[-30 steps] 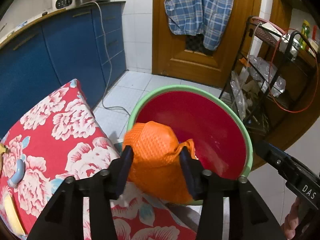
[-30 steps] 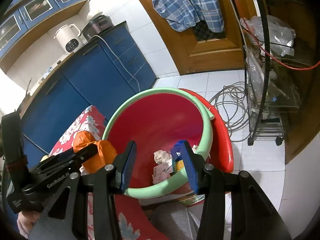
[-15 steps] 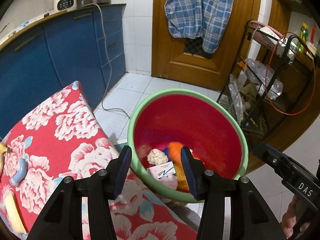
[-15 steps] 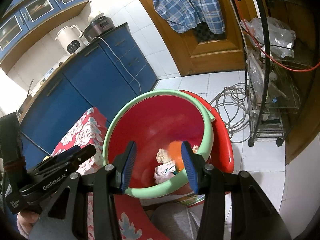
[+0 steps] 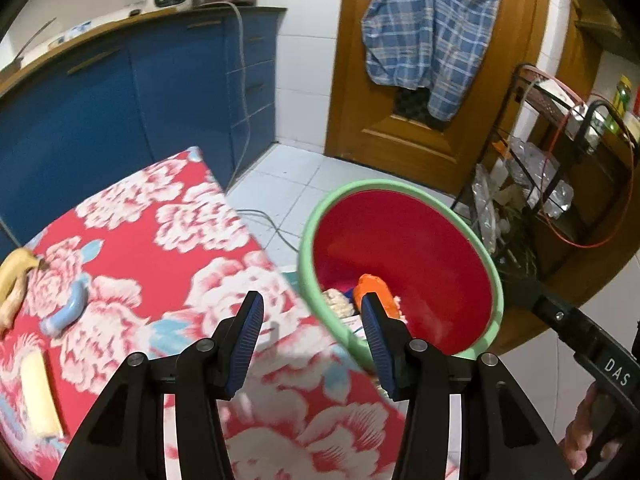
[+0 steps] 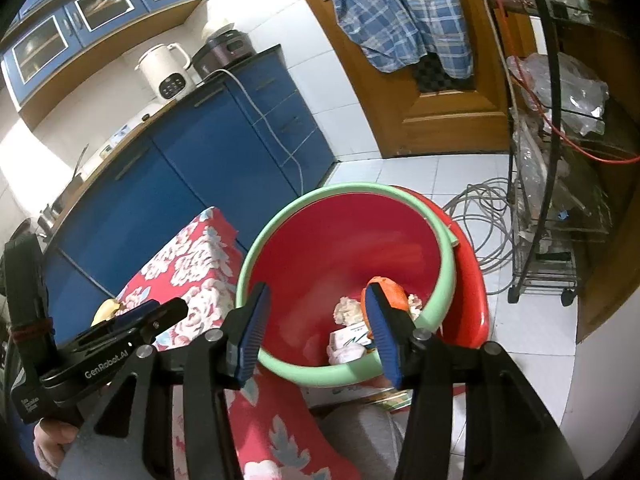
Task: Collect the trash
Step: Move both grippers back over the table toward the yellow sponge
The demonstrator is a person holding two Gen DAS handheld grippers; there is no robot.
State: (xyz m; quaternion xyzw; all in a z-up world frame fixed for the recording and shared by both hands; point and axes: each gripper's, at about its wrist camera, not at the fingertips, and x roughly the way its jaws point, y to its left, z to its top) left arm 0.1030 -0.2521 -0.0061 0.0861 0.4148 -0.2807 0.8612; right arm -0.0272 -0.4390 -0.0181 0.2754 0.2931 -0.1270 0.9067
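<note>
The trash bin (image 5: 380, 186), red inside with a green rim (image 6: 320, 196), stands on the floor beside the table. At its bottom lie an orange mesh bundle (image 5: 374, 286) (image 6: 394, 290), crumpled white paper (image 5: 336, 304) (image 6: 346, 308) and a small white packet (image 6: 348, 338). My left gripper (image 5: 311, 304) is open and empty over the table's corner next to the bin. My right gripper (image 6: 316, 296) hovers in front of the bin; its jaws are opening with nothing between them. On the floral tablecloth (image 5: 160, 216) lie a banana peel (image 5: 12, 276), a blue curved piece (image 5: 66, 312) and a pale yellow strip (image 5: 38, 392).
Blue cabinets (image 6: 208, 148) run along the left, with a white kettle (image 6: 168, 74) on top. A wire rack (image 6: 552, 208) full of bags stands at the right, coiled cable (image 6: 476, 212) on the floor tiles beside it. A plaid shirt (image 5: 432, 32) hangs on the wooden door.
The left gripper let go of the orange mesh bundle, which dropped into the bin, then drew back left over the table. The right jaws have widened slightly.
</note>
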